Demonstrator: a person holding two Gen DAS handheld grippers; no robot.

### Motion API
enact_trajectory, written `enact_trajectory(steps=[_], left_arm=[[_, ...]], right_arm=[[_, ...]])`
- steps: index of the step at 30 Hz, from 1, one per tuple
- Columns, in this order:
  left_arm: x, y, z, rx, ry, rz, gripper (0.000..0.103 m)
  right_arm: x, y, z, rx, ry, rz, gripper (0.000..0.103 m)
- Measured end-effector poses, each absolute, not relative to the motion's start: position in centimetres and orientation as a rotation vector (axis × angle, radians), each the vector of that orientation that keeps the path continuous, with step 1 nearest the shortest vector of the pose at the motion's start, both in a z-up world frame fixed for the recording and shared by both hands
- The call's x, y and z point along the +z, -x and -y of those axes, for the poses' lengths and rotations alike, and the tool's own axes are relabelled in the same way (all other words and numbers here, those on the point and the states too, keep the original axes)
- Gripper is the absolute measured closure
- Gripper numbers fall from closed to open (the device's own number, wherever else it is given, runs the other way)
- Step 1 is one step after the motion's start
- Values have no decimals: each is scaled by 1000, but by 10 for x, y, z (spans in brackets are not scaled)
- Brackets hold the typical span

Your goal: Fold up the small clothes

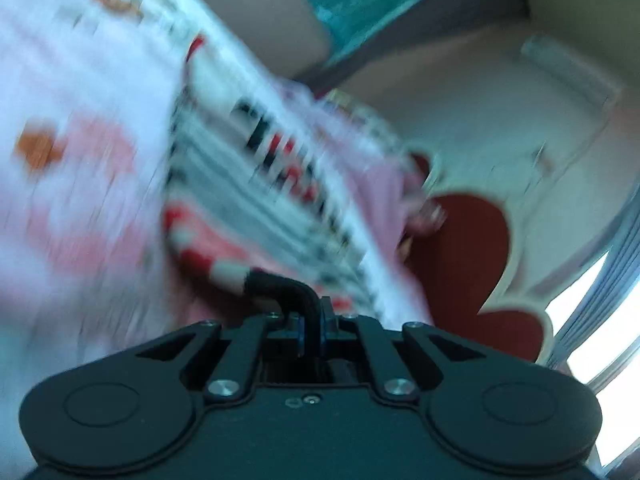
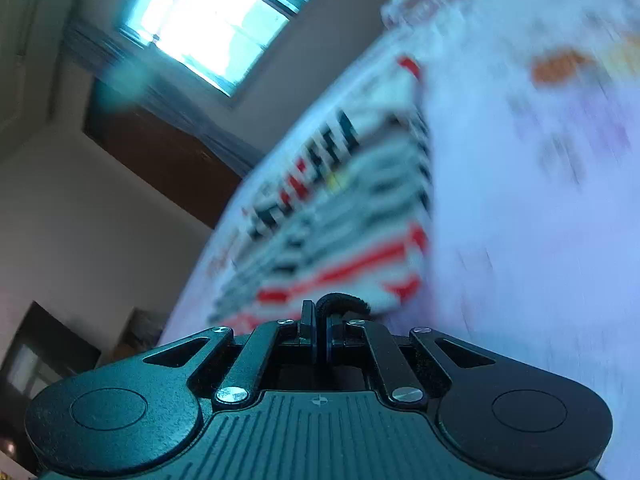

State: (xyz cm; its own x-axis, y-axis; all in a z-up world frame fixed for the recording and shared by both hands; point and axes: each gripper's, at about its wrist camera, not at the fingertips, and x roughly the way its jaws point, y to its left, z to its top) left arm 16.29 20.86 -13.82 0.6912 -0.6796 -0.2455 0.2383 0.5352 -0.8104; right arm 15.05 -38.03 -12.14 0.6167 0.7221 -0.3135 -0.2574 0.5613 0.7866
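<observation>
One striped garment (image 1: pixel 256 184) lies on the sheet (image 1: pixel 80 208). Two grippers, left (image 1: pixel 310 320) and right (image 2: pixel 322 320), each pinch its edge, jaws closed.

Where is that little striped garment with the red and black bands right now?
The striped garment lies on the white patterned sheet, right in front of both grippers. Its near edge meets the left gripper and the right gripper, whose jaws look closed.
</observation>
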Motion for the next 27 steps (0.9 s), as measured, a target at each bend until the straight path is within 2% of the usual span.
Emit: enact_trajectory(steps=[4, 8, 14, 15, 16, 17, 18, 19, 20, 21, 24, 25, 26, 27], left_arm=[[-104, -223, -218, -616, 872, -489, 98], [-82, -314, -219, -622, 866, -437, 98], [-91, -443, -216, -531, 884, -495, 98], [-100, -466, -215, -477, 858, -549, 93], [-110, -481, -216, -417, 844, -599, 84], [-120, -493, -218, -296, 809, -673, 68], [-124, -494, -224, -249, 810, -692, 71], [-124, -491, -230, -288, 824, -681, 63], [-115, -482, -233, -303, 774, -648, 59], [-105, -472, -234, -292, 693, -622, 54], [-82, -449, -221, -360, 404, -565, 54], [-77, -445, -210, -384, 282, -558, 54], [-74, -443, -197, -400, 156, -553, 54], [-72, -442, -182, -406, 28, -552, 54]], right_arm=[[-85, -213, 383, 661, -797, -595, 100], [-61, -316, 379, 673, -864, -561, 100], [-86, -483, 370, 554, -1053, -673, 100], [-98, -506, 369, 533, -1086, -699, 100], [-111, -526, 367, 500, -1095, -736, 91], [-122, -537, 371, 430, -1100, -780, 81], [-126, -539, 380, 334, -1084, -768, 60], [-124, -533, 390, 321, -1058, -705, 45], [-120, -527, 399, 339, -1040, -663, 40], [-112, -518, 408, 365, -972, -628, 39], [-82, -494, 404, 467, -628, -520, 41], [-75, -489, 395, 504, -527, -507, 53], [-70, -485, 385, 524, -419, -499, 59], [-66, -483, 371, 542, -282, -502, 61]])
